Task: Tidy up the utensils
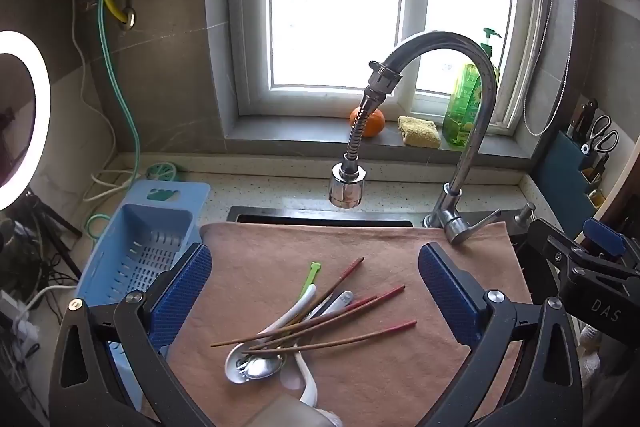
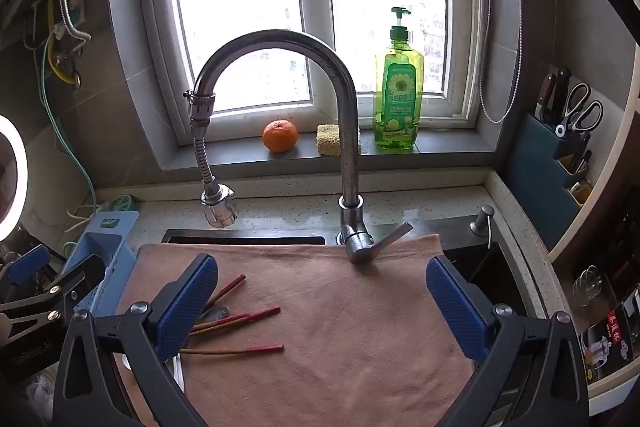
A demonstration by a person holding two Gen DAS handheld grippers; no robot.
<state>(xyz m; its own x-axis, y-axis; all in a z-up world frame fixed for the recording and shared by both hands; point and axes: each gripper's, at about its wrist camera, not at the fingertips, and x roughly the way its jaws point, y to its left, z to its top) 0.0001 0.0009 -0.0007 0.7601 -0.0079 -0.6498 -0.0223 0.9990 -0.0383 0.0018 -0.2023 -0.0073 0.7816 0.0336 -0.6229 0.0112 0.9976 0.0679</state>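
Brown cloth: a towel (image 1: 360, 251) lies over the sink, probably as a soft pad so the utensils do not slide.
Utensils: red-tipped chopsticks (image 1: 320, 323), metal spoons (image 1: 256, 367), white spoons (image 1: 298, 307) and a green-handled piece (image 1: 310, 277) lie crossed in one heap at the near middle of the towel.
Basket: a blue slotted drainer (image 1: 148, 251) sits on the surface just left of the towel, likely the sorting target.
Left gripper (image 1: 316, 291): jaws spread wide and empty, above the heap.
Right gripper (image 2: 322, 307): jaws wide apart and empty, over bare towel right of the heap.
Writing: "DAS" on the right gripper's body; the green soap bottle (image 2: 398, 95) carries a sunflower label, its text too small to read.
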